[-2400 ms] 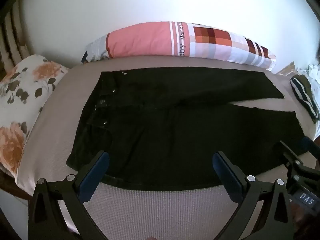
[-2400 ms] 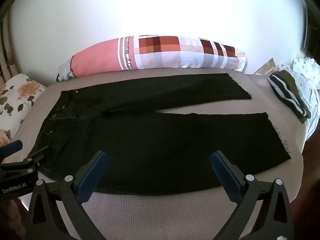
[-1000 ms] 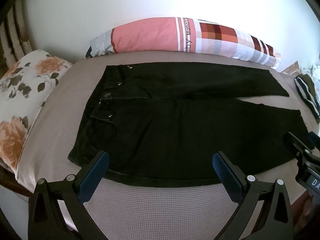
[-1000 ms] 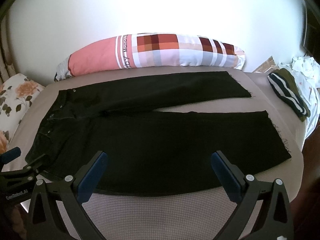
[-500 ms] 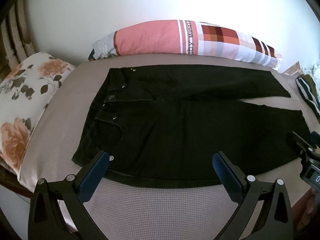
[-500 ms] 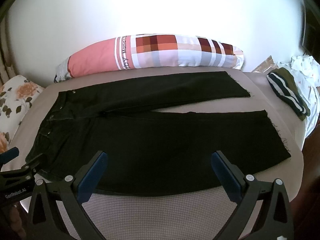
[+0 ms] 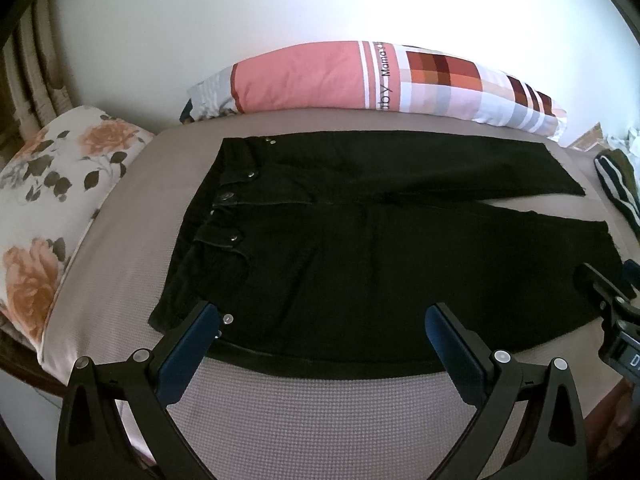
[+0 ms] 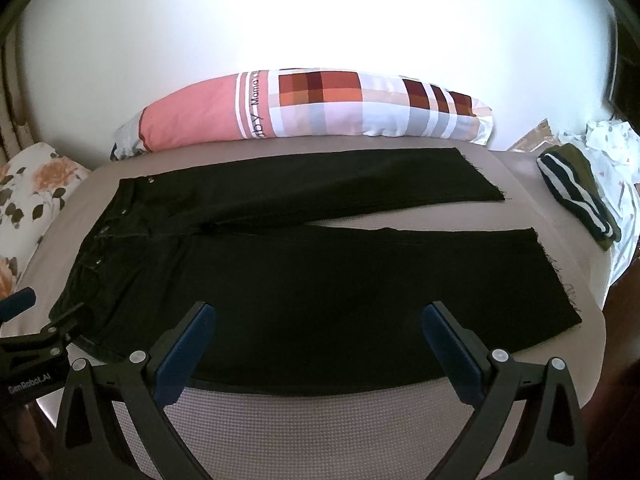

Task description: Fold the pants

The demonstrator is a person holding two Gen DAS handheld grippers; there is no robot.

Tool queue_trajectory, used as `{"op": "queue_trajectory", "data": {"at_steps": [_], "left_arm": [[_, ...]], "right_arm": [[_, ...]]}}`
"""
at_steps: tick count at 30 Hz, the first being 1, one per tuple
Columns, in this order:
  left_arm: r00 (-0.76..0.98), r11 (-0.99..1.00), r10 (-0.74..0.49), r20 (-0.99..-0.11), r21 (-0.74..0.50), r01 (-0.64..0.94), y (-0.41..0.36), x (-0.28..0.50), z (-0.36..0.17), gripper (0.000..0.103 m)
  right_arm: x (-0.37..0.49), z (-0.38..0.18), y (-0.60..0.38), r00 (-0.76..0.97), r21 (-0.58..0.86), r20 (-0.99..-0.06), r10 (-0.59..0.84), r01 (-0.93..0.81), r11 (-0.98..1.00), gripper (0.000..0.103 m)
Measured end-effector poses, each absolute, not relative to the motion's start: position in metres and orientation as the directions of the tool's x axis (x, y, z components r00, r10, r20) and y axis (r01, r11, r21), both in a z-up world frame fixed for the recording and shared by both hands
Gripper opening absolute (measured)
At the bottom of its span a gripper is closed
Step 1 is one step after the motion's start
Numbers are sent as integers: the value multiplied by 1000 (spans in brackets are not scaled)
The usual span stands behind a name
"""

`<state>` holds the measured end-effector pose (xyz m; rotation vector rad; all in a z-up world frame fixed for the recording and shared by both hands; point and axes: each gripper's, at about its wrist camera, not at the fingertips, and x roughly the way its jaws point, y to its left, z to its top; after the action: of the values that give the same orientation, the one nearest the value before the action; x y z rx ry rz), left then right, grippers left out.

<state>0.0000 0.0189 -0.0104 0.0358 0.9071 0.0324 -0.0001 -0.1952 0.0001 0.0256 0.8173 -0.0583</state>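
Nearest to both cameras the two tongs are seen. The left tongs are spread wide and hold nothing; they hang above the near edge of the bed, toward its left end, over the waist part of the garment. The right tongs are spread wide too and are empty, above the near edge further to the right, over the lower leg.

The black denim pants are laid flat on the bed, with the waistband and its metal buttons toward the left end and the two frayed hems toward the right end. The legs are parted, so that a narrow wedge of the cover is seen between them. No fold is made yet, so the task is judged to be at its very beginning. Probably one leg must be brought over the other first, and then the length must be folded.

The bed is covered with a taupe waffle-textured fabric. At its left end a white pillow with orange flowers is placed. Near the right end a dark green folded cloth with white stripes is lying. Along the far edge a long pink and checked bolster pillow is set against a plain white wall.
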Motion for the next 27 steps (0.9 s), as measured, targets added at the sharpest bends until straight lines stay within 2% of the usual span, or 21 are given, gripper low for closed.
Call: {"op": "queue_trajectory", "data": {"at_steps": [16, 22, 27], "left_arm": [[608, 999, 32, -793, 30, -15, 37, 22, -10, 102], [605, 1000, 0, -796, -3, -5, 54, 44, -13, 102], [609, 998, -28, -793, -51, -21, 84, 76, -16, 102]], "right_arm": [[15, -7, -198, 670, 8, -742, -21, 39, 999, 103], [33, -12, -208, 650, 65, -759, 37, 18, 998, 103], [57, -17, -220, 604, 177, -785, 142, -2, 984, 103]]}}
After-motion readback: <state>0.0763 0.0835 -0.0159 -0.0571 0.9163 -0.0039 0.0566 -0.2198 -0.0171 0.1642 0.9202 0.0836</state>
